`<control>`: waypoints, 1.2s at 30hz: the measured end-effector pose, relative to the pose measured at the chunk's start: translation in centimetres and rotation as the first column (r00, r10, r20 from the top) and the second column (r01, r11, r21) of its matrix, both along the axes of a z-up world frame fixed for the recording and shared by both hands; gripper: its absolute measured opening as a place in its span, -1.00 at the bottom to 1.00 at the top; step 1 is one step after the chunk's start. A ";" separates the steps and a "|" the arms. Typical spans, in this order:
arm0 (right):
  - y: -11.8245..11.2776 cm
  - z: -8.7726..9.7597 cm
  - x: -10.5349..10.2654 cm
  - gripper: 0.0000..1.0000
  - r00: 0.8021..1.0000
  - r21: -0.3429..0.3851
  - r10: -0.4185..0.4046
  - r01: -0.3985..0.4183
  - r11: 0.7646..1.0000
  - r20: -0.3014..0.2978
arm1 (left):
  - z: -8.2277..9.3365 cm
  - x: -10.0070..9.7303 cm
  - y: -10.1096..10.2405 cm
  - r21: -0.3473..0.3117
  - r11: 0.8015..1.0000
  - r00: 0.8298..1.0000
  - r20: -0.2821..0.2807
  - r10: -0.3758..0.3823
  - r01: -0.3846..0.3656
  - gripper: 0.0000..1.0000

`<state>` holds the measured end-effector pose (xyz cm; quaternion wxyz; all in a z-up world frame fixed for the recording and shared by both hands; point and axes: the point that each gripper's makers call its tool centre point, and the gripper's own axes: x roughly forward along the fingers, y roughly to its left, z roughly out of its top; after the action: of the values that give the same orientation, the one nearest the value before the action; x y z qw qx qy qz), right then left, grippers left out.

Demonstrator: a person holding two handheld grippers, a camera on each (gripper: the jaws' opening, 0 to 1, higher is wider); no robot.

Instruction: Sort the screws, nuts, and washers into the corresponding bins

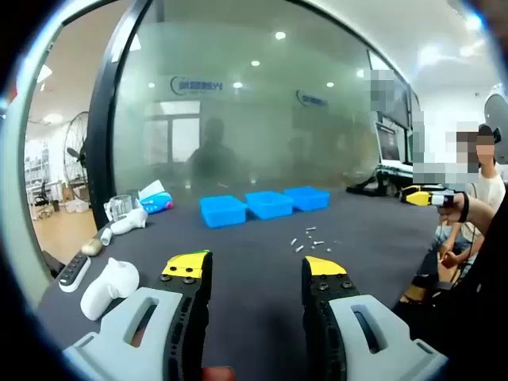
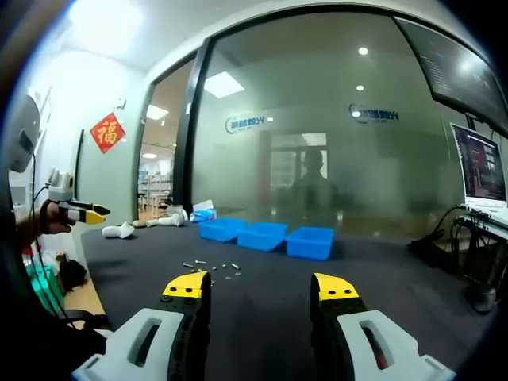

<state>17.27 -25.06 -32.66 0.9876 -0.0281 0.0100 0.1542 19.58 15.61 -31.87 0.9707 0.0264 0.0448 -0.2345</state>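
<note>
In the left gripper view, the left gripper (image 1: 255,267) hangs above the dark table (image 1: 373,230) with its yellow-tipped jaws spread apart and nothing between them. Ahead of it lies a loose scatter of small fasteners (image 1: 311,238), too small to tell screw from nut or washer. Beyond them three blue bins (image 1: 264,205) stand in a row, touching or nearly so, before a frosted glass wall. White controllers (image 1: 109,287) lie near the table's left edge. At the right a person holds another yellow-tipped gripper (image 1: 419,195).

In the right gripper view, the right gripper (image 2: 262,286) also has its jaws apart and empty. The fasteners (image 2: 213,267) lie just beyond its left jaw, the blue bins (image 2: 267,235) farther back.

Sorting looks not yet begun: no part is held. The next move calls for lowering one gripper over a single fastener and closing on it finely, then carrying it to its matching bin.
</note>
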 end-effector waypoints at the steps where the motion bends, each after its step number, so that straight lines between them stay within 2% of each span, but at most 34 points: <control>1: 0.0 0.0 0.0 -0.06 1.000 0.001 0.001 -0.001 1.000 0.001 | 0.0 0.0 0.0 -0.001 1.000 1.000 0.000 0.001 -0.001 -0.13; 19: 0.1 -0.5 0.0 -0.06 1.000 -0.004 0.002 -0.002 1.000 -0.016 | -0.4 0.0 0.1 0.001 1.000 1.000 -0.009 -0.001 0.001 -0.12; 27: 0.9 -1.3 -0.1 -0.05 0.998 -0.022 0.036 -0.037 0.999 -0.042 | -0.9 -0.1 -0.4 0.004 1.000 0.999 -0.021 -0.025 0.025 -0.11; 36: 0.9 -1.8 -0.1 -0.06 0.991 0.022 0.102 -0.101 0.995 -0.087 | -2.1 0.2 -0.2 0.011 0.998 0.996 -0.058 -0.062 0.062 -0.09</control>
<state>17.16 -24.17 -34.47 0.9773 -0.0131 0.0506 0.2055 19.75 15.38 -33.99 0.9611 0.0271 0.0735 -0.2649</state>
